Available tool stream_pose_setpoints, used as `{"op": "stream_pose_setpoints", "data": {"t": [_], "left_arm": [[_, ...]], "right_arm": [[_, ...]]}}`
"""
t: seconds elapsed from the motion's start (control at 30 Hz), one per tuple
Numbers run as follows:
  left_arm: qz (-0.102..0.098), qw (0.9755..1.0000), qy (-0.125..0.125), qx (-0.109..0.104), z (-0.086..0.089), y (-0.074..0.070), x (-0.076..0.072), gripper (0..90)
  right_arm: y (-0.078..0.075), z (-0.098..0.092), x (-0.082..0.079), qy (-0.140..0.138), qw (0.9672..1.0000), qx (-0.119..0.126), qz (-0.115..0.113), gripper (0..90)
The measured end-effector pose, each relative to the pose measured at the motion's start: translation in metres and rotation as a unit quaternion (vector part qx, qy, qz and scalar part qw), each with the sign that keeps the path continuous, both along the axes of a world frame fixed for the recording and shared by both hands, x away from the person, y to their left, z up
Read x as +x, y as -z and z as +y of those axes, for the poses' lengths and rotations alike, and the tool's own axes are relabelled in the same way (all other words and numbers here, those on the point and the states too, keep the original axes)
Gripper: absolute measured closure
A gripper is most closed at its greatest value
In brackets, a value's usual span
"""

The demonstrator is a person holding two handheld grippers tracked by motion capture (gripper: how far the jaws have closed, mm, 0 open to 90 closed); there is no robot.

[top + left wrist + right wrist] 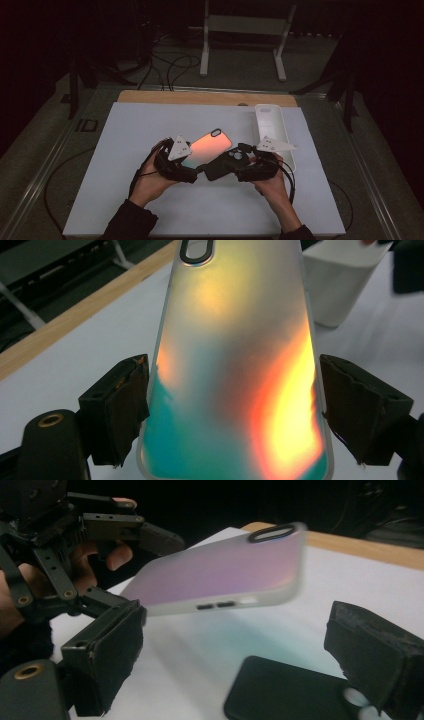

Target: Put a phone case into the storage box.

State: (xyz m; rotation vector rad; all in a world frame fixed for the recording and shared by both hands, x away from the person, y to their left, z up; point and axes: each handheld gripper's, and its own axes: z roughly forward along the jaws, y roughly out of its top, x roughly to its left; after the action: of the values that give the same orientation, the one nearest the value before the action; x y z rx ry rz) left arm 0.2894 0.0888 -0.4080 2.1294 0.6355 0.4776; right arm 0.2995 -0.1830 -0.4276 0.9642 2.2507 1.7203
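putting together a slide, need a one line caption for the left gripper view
Left gripper clamped across the lower sides of an iridescent phone case, held above the white table near a white tray.

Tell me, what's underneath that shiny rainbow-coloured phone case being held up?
Under the raised phone case, held by the left gripper, lies bare white table. A black phone rests nearby, between the right gripper's open jaws. The case's underside is hidden.

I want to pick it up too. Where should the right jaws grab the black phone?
Probably across its two long edges, coming from above. The phone lies flat on the table, so its thin sides are the only parts the jaws can close on. The right gripper hangs open over it, wide enough to straddle it.
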Motion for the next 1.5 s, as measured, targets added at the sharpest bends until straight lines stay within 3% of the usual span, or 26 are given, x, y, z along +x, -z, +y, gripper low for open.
{"op": "stream_pose_setpoints", "data": {"t": [0.27, 0.53, 0.77, 1.03, 1.07, 1.23, 1.5], "left_arm": [[-0.002, 0.9998, 0.013, -0.012, -0.005, 0.001, -0.002, 17.3], [0.004, 0.9998, 0.012, -0.015, -0.011, 0.003, -0.001, 17.2], [0.012, 0.9997, 0.013, -0.018, -0.017, 0.006, -0.003, 17.2], [0.019, 0.9997, 0.013, -0.012, -0.018, 0.010, -0.003, 17.2], [0.020, 0.9997, 0.014, -0.009, -0.018, 0.012, -0.003, 17.3], [0.023, 0.9997, 0.011, -0.004, -0.020, 0.013, -0.002, 17.2], [0.013, 0.9999, 0.005, 0.009, -0.024, 0.019, -0.004, 16.9]], "right_arm": [[-0.002, 0.011, 0.009, -0.018, 0.9983, 0.040, 0.038, 13.8], [-0.001, 0.013, 0.015, -0.005, 0.9931, 0.080, 0.086, 31.7], [-0.003, 0.016, 0.017, 0.009, 0.9916, 0.083, 0.099, 47.3], [-0.003, 0.021, 0.017, 0.004, 0.9914, 0.085, 0.100, 57.7], [-0.004, 0.021, 0.017, 0.002, 0.9910, 0.086, 0.102, 63.0], [-0.004, 0.022, 0.017, 0.000, 0.9900, 0.089, 0.109, 66.0], [-0.004, 0.023, 0.016, -0.007, 0.9893, 0.096, 0.109, 82.3]]}}
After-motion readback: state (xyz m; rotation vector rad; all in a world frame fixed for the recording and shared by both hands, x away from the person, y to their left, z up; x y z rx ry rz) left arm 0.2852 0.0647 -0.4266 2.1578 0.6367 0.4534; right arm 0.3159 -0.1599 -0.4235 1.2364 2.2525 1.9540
